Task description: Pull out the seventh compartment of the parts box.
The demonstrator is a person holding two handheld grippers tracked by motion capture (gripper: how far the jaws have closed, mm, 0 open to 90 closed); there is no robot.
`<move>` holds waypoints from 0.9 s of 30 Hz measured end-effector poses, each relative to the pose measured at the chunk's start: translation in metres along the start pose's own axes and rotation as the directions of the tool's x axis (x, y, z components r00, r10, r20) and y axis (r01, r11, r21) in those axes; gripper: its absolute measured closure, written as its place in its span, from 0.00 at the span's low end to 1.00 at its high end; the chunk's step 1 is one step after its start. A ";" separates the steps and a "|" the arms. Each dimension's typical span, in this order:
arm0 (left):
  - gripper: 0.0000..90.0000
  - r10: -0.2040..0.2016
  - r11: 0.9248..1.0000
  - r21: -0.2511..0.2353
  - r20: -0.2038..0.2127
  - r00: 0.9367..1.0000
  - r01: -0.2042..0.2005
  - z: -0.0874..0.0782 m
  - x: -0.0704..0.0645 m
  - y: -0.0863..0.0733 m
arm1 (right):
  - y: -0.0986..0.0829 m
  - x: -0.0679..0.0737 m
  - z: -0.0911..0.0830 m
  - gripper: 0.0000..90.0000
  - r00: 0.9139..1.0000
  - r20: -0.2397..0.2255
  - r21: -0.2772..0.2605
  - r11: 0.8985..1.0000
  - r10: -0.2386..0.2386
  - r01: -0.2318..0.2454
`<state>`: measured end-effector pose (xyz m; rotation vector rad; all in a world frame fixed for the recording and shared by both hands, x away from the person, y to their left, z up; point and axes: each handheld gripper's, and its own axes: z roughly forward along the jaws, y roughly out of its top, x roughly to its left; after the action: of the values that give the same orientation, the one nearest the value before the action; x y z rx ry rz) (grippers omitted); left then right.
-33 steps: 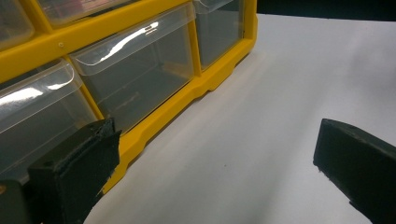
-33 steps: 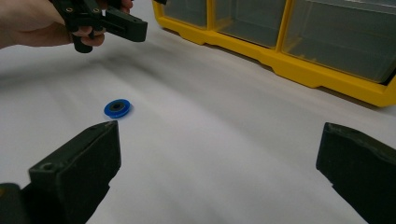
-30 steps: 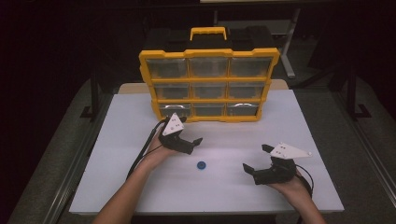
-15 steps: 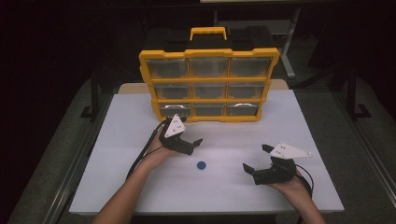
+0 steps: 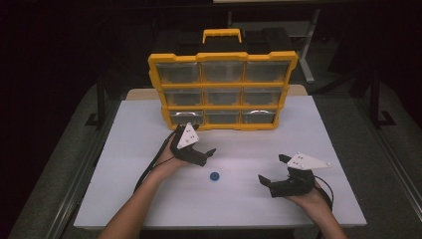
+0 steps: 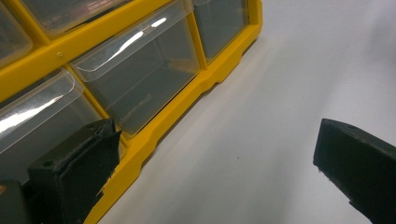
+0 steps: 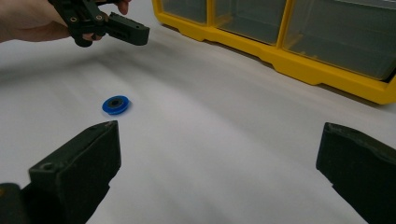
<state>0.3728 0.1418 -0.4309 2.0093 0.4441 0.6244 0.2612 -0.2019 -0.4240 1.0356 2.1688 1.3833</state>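
Observation:
A yellow organizer (image 5: 223, 89) with clear drawers stands upright at the back of the white table (image 5: 124, 199). My left gripper (image 5: 201, 148) hovers just in front of its bottom row, open and holding nothing. In the left gripper view, the gripper (image 6: 210, 163) has its jaws spread wide beside the bottom drawers (image 6: 140, 74). A small blue ring (image 5: 214, 176) lies flat on the table between the hands. My right gripper (image 5: 272, 169) rests open at the front right. Its own view has the blue ring (image 7: 116, 104) ahead to the left, and the left gripper (image 7: 116, 28) beyond it.
The organizer's yellow base (image 7: 299, 65) runs across the far side of the right gripper view. A yellow carry handle (image 5: 222, 35) tops the organizer. Dark floor and a metal frame (image 5: 99, 99) surround the table.
The left gripper has shifted only slightly in front of the organizer's bottom row. The right gripper and the blue ring have stayed put.

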 end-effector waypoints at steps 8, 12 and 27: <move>0.00 0.025 1.000 0.007 -0.011 1.000 -0.025 0.001 -0.003 0.000 | 0.000 0.000 0.000 0.00 1.000 -0.002 0.000 1.000 0.001 -0.001; 0.00 0.045 0.999 0.007 -0.020 0.999 -0.045 0.002 -0.004 0.000 | 0.000 0.000 0.000 0.00 1.000 0.000 -0.002 1.000 0.000 0.000; 0.00 0.099 0.995 0.021 -0.041 0.994 -0.098 0.002 -0.006 0.000 | 0.000 -0.001 0.000 0.00 1.000 0.001 -0.004 1.000 0.000 0.000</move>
<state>0.3690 0.1374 -0.4332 2.0486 0.3785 0.7273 0.2616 -0.2025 -0.4245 1.0349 2.1648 1.3860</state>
